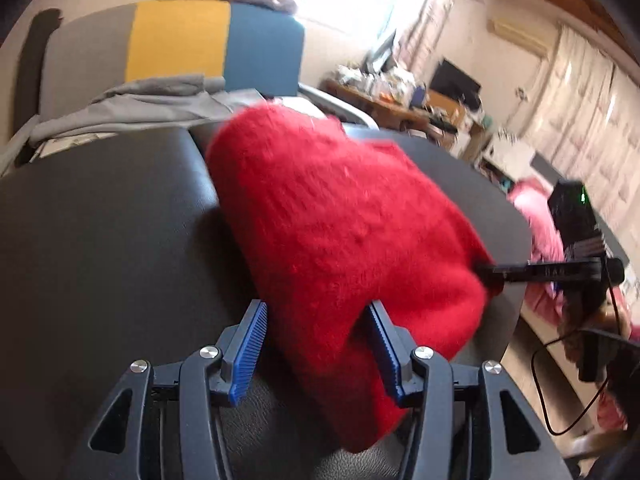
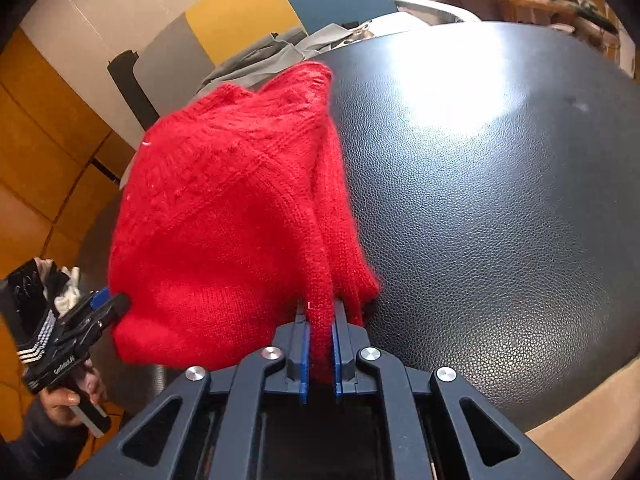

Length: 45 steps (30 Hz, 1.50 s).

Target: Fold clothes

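A red knit sweater (image 1: 332, 224) hangs bunched above the black leather table (image 1: 100, 240). It also shows in the right wrist view (image 2: 224, 216). My right gripper (image 2: 320, 316) is shut on a fold of the sweater's edge; it appears at the right in the left wrist view (image 1: 486, 270), clamped on the cloth. My left gripper (image 1: 318, 310) has its jaws wide apart, with the sweater hanging between them, not pinched. In the right wrist view the left gripper (image 2: 116, 304) touches the sweater's lower left edge.
Grey clothes (image 1: 140, 104) lie at the table's far edge, in front of a chair with grey, yellow and blue panels (image 1: 180, 40). A pink garment (image 1: 540, 224) lies beyond the table's right edge. A cluttered desk (image 1: 400, 96) stands behind.
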Motion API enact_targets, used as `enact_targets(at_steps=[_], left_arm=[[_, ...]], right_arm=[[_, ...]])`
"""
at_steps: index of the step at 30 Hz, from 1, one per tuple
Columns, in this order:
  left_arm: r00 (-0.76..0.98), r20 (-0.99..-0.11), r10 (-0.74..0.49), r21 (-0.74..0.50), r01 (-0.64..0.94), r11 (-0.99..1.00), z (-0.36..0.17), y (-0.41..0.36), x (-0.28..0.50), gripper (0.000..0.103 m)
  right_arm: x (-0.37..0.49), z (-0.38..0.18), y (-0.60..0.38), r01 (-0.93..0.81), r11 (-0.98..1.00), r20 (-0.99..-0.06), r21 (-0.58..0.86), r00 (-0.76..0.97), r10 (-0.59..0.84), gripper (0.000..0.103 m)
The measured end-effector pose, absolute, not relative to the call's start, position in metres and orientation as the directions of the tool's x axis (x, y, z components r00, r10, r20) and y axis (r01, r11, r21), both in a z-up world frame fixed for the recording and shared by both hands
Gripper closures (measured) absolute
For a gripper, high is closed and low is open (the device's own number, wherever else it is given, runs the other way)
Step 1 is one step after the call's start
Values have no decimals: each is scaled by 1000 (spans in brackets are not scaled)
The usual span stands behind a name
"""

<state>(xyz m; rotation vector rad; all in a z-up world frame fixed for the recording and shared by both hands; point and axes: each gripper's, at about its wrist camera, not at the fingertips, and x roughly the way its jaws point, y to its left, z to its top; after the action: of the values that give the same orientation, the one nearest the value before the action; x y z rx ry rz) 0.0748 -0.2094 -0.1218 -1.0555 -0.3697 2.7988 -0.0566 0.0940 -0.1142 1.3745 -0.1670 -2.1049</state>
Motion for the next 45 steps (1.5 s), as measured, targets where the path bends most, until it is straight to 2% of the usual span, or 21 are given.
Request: enact_targets(at_steps=[2, 4, 5, 8, 10, 14, 18, 19, 21, 24, 31, 36, 38, 39, 40, 45], left_arm=[[-787, -591, 178, -256, -27, -966, -107, -213, 77, 51], [-820, -546, 175, -268, -26, -963, -90, -220, 73, 51], [-834, -522, 177, -281, -28, -959, -82, -225, 70, 51], [-849, -494, 185, -297, -35, -954, -67, -233, 46, 51], [-853, -488, 188, -304, -36, -952, -60, -237, 28, 51], [-839, -512, 187, -331, -8, -944, -61, -241, -8, 51], [-771, -604, 202, -330, 11, -944, -81, -234, -47, 51], [-745, -637, 197, -310, 13, -951, -89, -229, -55, 51], [-707, -692, 147, -232, 26, -972, -103, -214, -66, 51], [-709, -698, 100, -186, 44, -982, -108, -201, -72, 50], [-743, -657, 126, -217, 26, -976, -103, -208, -70, 50], [-809, -573, 132, -331, 82, -940, -80, -236, -33, 49], [-809, -559, 182, -438, 102, -893, -84, -257, -19, 48], [-800, -561, 213, -489, 113, -865, -90, -267, -14, 47], [-787, -563, 252, -544, 123, -830, -99, -277, -10, 46], [-736, -561, 379, -701, 178, -691, -144, -302, -3, 44]], right_arm=[[-56, -95, 99, 445, -818, -780, 366, -333, -530, 84], [-53, -73, 104, 467, -835, -765, 290, -411, -495, 56], [-51, -60, 105, 488, -833, -744, 260, -449, -495, 51], [-50, -22, 90, 580, -793, -679, 187, -507, -531, 51], [-58, -11, 70, 641, -742, -666, 197, -468, -581, 51], [-78, -19, 16, 752, -637, -701, 170, -362, -615, 51], [-114, -65, -3, 730, -669, -812, 141, -302, -500, 53], [-125, -77, 1, 707, -691, -835, 152, -282, -472, 48], [-135, -91, 19, 676, -705, -819, 217, -267, -508, 45], [-142, -105, 46, 639, -703, -768, 311, -268, -582, 45], [-145, -101, 58, 632, -709, -764, 313, -275, -583, 43], [-149, -82, 49, 636, -685, -750, 356, -243, -615, 35], [-145, -70, 46, 620, -661, -708, 424, -228, -668, 20], [-147, -66, 51, 607, -643, -682, 467, -215, -699, 8], [-150, -65, 58, 588, -626, -660, 512, -197, -725, 0], [-171, -89, 88, 457, -585, -615, 670, -100, -782, 0]])
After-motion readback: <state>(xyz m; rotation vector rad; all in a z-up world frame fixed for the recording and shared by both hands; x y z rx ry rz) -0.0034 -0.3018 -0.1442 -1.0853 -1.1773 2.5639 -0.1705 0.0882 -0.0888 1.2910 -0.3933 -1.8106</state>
